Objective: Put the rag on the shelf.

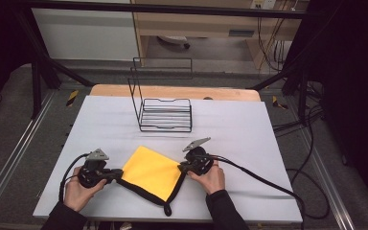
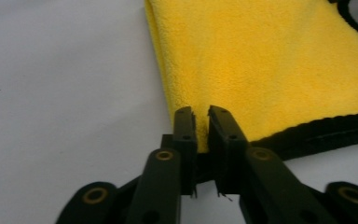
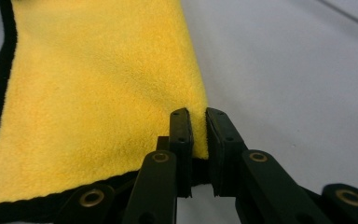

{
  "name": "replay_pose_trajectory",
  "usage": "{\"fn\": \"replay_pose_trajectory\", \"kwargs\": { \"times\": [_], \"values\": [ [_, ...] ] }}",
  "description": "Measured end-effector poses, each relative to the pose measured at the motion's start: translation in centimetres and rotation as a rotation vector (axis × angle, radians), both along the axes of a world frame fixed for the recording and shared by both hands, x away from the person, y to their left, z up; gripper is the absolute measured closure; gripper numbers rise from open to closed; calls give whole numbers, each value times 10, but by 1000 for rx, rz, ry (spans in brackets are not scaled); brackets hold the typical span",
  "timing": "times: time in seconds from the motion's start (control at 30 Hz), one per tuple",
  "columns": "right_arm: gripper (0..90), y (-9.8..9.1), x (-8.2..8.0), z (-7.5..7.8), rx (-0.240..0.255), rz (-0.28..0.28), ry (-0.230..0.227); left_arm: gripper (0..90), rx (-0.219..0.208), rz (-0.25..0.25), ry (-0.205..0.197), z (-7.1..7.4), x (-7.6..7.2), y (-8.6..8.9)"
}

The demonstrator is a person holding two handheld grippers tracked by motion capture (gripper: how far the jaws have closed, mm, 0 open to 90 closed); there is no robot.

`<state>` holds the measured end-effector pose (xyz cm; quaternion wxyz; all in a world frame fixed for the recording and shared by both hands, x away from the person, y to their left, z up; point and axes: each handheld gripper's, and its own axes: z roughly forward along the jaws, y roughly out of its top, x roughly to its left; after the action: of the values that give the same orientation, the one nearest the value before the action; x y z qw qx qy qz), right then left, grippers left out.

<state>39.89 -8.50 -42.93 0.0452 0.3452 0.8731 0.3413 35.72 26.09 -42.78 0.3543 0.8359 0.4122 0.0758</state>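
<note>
A folded yellow cloth (image 1: 152, 171) with a black hem lies on the white table (image 1: 124, 120) near its front edge. My left gripper (image 1: 120, 174) grips the cloth's left corner; in the left gripper view the cloth (image 2: 261, 60) sits pinched between the two black jaws of that gripper (image 2: 201, 116). My right gripper (image 1: 182, 167) holds the cloth's right corner, and in the right gripper view the yellow pile (image 3: 98, 93) is clamped in the narrow gap of that gripper (image 3: 198, 116). A hand is wrapped round each gripper's body.
A black wire rack (image 1: 165, 112) with a tall back frame stands at the middle of the table, beyond the cloth. Cables (image 1: 263, 182) trail from both grippers across the table's front right. Dark frame posts flank the table.
</note>
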Motion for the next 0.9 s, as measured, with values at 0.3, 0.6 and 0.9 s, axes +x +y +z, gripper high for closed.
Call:
{"fn": "replay_pose_trajectory", "kwargs": {
  "times": [0.3,0.6,0.9],
  "values": [
    [576,-24,-13,2,93,-96,-25,710,-18,-13,38,-8,-1,1],
    [588,-19,-15,-19,156,-126,33,754,-45,-9,61,-13,-2,0],
    [799,-21,-3,-8,208,-147,92,832,-18,-14,52,-6,-8,-5]
  ]
}}
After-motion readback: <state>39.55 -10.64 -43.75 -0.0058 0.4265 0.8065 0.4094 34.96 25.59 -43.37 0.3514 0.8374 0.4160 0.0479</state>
